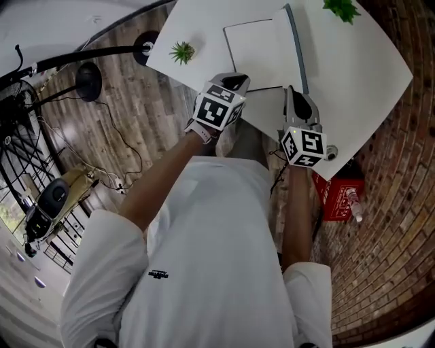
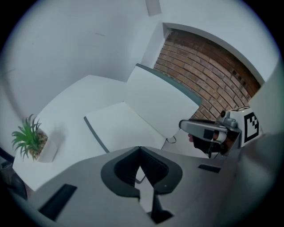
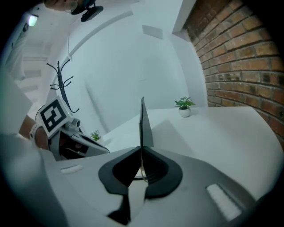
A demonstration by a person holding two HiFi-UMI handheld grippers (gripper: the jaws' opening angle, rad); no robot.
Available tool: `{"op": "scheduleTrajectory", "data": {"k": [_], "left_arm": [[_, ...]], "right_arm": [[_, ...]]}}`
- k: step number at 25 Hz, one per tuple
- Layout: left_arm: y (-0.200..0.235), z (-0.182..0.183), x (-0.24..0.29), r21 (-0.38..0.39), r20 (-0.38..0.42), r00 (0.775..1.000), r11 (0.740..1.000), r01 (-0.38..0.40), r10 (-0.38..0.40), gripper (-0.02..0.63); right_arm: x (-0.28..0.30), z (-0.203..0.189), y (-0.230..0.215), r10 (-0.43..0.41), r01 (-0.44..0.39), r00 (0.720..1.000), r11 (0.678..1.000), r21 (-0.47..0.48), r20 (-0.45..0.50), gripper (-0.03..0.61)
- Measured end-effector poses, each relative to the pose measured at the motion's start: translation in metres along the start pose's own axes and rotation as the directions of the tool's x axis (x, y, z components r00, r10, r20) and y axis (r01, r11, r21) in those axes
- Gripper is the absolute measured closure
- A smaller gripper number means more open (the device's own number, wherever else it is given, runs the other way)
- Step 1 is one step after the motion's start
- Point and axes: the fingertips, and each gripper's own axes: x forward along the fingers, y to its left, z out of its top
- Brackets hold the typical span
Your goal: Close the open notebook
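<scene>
A white notebook [image 1: 255, 47] lies open on the white table [image 1: 367, 75]. Its left leaf [image 2: 120, 126] rests flat, while its right leaf with the grey cover [image 1: 297, 51] stands lifted on edge. My right gripper [image 3: 142, 150] is shut on the near edge of that raised cover [image 3: 143, 124], which I see edge-on and upright. In the head view the right gripper [image 1: 291, 92] is at the notebook's near right corner. My left gripper [image 1: 234, 80] hovers at the near edge of the flat leaf. Its jaws [image 2: 140, 150] meet at the tips with nothing seen between them.
Small potted plants stand on the table: one at the left [image 1: 182, 51] and one at the far right [image 1: 342, 8]. A brick wall [image 3: 239, 57] runs along the table's right side. A red box [image 1: 338, 194] sits on the floor below the table's near corner.
</scene>
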Motion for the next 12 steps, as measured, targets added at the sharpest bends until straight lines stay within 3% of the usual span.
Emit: {"op": "scheduleTrajectory", "data": {"k": [4,12], "left_arm": [[0.005,-0.004,-0.017,-0.022,0.009,1.0,1.0,0.004,-0.004,0.604],[0.021,-0.015,-0.036,-0.043,0.028,1.0,0.999,0.009,-0.008,0.604]], "right_arm": [[0.005,-0.012,0.017,0.016,-0.023,0.998,0.994,-0.111,-0.059,0.555],[0.025,-0.04,0.041,0.003,-0.037,0.986,0.978,-0.206,-0.165,0.551]]}}
